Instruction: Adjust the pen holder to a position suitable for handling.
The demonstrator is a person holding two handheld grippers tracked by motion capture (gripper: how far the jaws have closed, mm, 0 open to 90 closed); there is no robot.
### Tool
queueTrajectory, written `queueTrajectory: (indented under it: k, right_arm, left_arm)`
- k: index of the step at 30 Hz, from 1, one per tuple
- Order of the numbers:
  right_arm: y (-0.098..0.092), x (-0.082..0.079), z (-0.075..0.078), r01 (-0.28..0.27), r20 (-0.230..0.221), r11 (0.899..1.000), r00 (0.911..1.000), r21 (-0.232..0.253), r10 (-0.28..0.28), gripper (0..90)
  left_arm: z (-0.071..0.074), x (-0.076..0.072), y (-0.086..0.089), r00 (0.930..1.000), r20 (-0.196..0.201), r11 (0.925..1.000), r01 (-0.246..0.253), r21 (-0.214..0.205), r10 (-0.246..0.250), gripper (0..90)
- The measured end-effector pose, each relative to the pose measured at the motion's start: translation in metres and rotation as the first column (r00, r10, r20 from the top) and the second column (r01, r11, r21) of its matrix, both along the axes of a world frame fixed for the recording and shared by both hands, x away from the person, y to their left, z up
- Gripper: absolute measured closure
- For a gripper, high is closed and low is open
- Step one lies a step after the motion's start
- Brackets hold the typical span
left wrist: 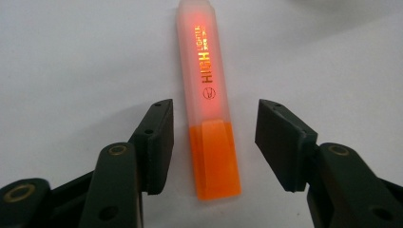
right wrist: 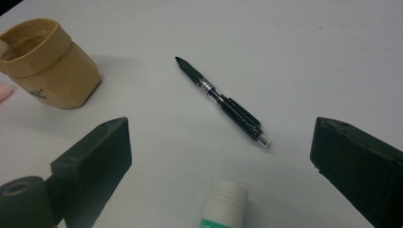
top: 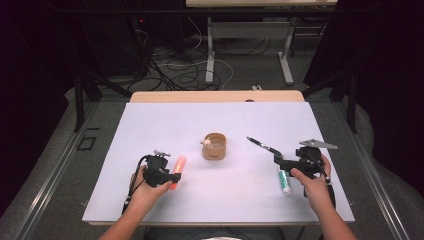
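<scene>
Orange highlighter point(left wrist: 209, 114) lying flat on the white worktop point(top: 165, 125), sitting between the jaws of the left tool point(left wrist: 214, 142), cap end pointing away; pads standing partly apart, a gap showing on each side, not touching it. Right tool point(right wrist: 221, 156) standing wide, gripping nothing. Glue stick point(right wrist: 225, 204) lying just under its jaws; black pen point(right wrist: 223, 102) lying ahead of them; tan paper cup point(right wrist: 47, 61) sitting ahead and off to its left.
</scene>
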State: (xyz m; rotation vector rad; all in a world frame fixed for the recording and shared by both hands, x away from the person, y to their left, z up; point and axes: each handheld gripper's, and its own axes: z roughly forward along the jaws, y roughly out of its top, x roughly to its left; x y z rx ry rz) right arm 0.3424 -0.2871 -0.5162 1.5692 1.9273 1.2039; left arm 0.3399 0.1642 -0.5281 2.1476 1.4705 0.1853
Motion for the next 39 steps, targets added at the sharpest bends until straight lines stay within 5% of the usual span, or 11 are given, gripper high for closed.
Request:
queueTrajectory:
  k: [5, 13, 27, 39]
  right_arm:
    - [0.000, 0.000, 0.000, -0.004, -0.002, 1.000, 1.0000, -0.002, 0.004, 6.1]
    - [0.000, 0.000, -0.001, -0.006, -0.006, 1.000, 1.0000, -0.003, 0.006, 6.2]
    - [0.000, 0.000, -0.001, -0.009, -0.007, 1.000, 0.9999, -0.005, 0.009, 6.1]
    - [0.000, 0.000, -0.001, -0.005, -0.009, 1.000, 1.0000, -0.004, 0.005, 6.2]
  left_arm:
    - [-0.002, 0.003, 0.000, 0.9993, -0.036, 0.9999, -0.009, -0.011, 0.009, 51.8]
    - [-0.007, 0.003, -0.007, 0.9976, -0.070, 0.9995, -0.003, 0.033, 0.006, 57.3]
    - [-0.008, -0.005, -0.018, 0.9995, -0.023, 0.9886, 0.026, 0.148, -0.023, 61.2]
    - [-0.007, -0.007, -0.015, 0.9993, -0.031, 0.9886, 0.023, 0.148, -0.018, 63.0]
